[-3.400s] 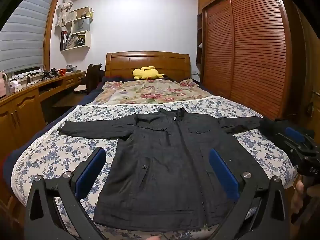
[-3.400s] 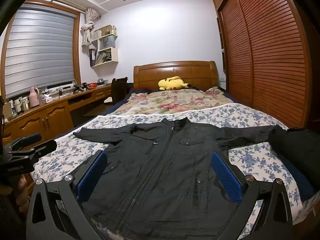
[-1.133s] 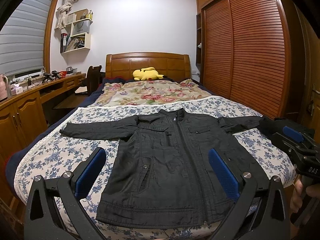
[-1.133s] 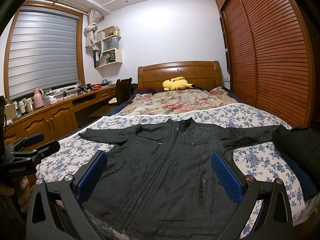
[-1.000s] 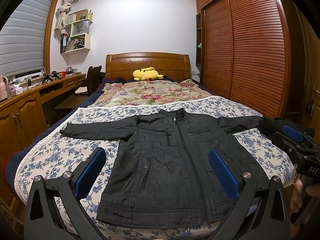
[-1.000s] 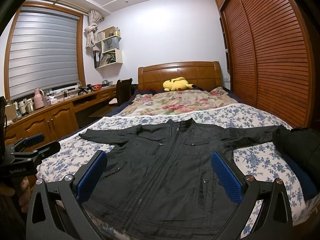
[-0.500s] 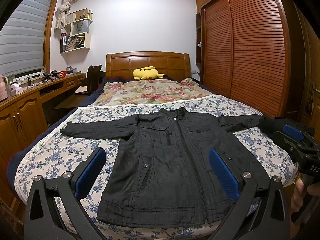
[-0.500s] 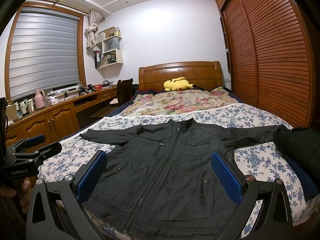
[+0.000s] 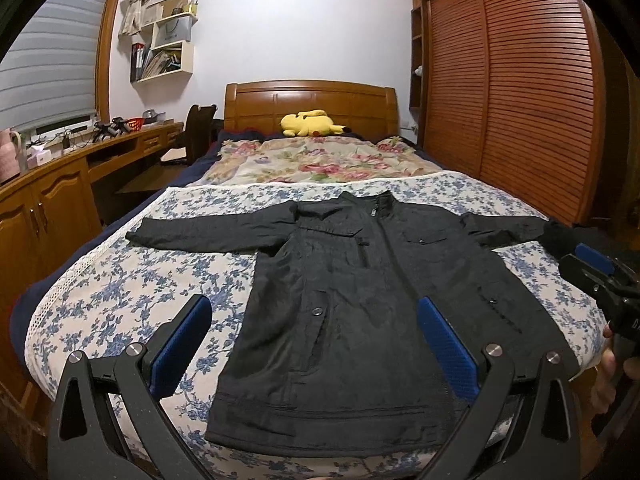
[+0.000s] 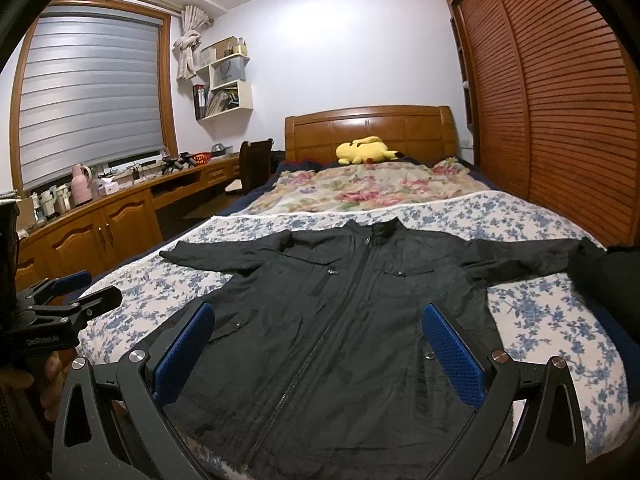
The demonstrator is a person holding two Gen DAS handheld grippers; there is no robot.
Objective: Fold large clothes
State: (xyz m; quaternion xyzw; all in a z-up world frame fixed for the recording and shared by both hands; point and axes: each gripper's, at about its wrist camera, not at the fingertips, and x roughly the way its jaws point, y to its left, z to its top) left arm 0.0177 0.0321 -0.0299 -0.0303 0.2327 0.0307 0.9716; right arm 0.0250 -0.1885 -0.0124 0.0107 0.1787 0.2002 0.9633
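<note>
- Lay flat, zipped, front up on the flowered bedspread [image 9: 132, 280]: black jacket [image 9: 360, 312], sleeves spread wide, seemingly ready for folding.
- Hovered near the hem, fingers wide apart, gripping nothing: left gripper [image 9: 314, 348], right gripper [image 10: 320, 352].

yellow plush toy [image 9: 309, 124] by headboard [image 9: 310, 98] | floral quilt [image 10: 368, 188] | wall shelf [image 10: 224, 80] | louvred wardrobe [image 9: 520, 88]

We hold black skeletal grippers: the left gripper [image 9: 314, 342] and right gripper [image 10: 318, 350] have blue textured pads [image 9: 446, 348], silver screws, white lettering
</note>
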